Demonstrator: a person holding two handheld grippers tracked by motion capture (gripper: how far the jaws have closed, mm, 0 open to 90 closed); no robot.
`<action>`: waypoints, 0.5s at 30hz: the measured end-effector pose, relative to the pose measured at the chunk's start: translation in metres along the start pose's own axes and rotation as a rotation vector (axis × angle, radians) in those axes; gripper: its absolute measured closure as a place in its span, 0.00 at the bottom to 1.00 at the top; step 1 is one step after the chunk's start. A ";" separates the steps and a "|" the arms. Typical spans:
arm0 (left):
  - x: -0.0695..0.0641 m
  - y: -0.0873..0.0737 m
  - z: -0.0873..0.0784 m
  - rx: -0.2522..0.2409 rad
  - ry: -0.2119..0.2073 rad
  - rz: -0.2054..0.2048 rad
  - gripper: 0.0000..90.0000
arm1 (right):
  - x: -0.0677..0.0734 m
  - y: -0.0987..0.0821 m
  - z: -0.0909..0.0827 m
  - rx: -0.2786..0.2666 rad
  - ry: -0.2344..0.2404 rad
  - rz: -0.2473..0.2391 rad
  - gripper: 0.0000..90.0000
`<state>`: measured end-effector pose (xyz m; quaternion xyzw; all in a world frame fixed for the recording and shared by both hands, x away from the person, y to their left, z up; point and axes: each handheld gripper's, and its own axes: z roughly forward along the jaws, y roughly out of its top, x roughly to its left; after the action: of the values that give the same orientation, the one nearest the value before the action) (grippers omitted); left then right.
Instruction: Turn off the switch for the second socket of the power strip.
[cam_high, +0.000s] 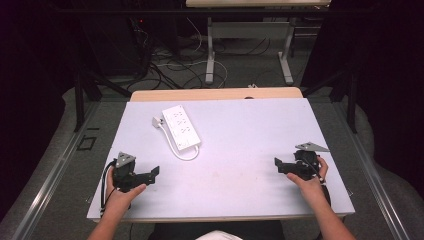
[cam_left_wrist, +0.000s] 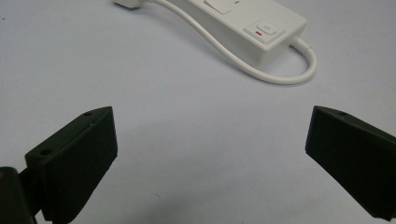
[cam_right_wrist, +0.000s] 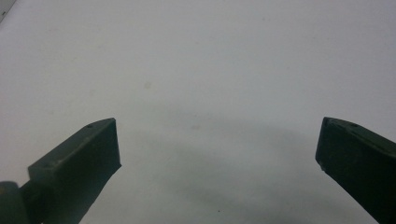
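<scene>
A white power strip (cam_high: 181, 127) lies on the white table (cam_high: 240, 150) at the back left, its short white cable (cam_high: 186, 154) looping at the near end and its plug (cam_high: 158, 122) beside it. In the left gripper view the strip's switch end (cam_left_wrist: 261, 35) and cable loop (cam_left_wrist: 280, 74) lie ahead of the jaws. My left gripper (cam_high: 155, 172) (cam_left_wrist: 210, 158) rests near the front left, open, nothing between its jaws. My right gripper (cam_high: 278, 164) (cam_right_wrist: 217, 163) sits near the front right, pointing left, open over bare table.
The white table top (cam_high: 240, 150) lies on a wooden desk whose far edge (cam_high: 215, 93) shows. Beyond it, cables (cam_high: 170, 65) run over the floor around another desk's metal legs (cam_high: 210, 55). Dark frame posts (cam_high: 78, 100) stand left and right of the table.
</scene>
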<state>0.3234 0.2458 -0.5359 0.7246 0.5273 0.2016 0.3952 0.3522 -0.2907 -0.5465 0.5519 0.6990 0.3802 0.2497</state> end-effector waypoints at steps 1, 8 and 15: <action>0.000 0.000 -0.001 -0.003 0.001 -0.006 0.02 | 0.001 0.000 -0.001 0.000 0.001 0.006 0.00; -0.001 0.004 -0.001 -0.025 -0.018 -0.041 0.03 | 0.001 0.001 -0.007 0.001 0.001 0.034 0.00; -0.002 0.010 -0.001 -0.037 -0.020 -0.067 0.08 | 0.000 0.000 -0.008 0.000 0.006 0.044 0.00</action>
<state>0.3284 0.2434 -0.5269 0.7011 0.5436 0.1906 0.4203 0.3460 -0.2924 -0.5417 0.5658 0.6874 0.3873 0.2394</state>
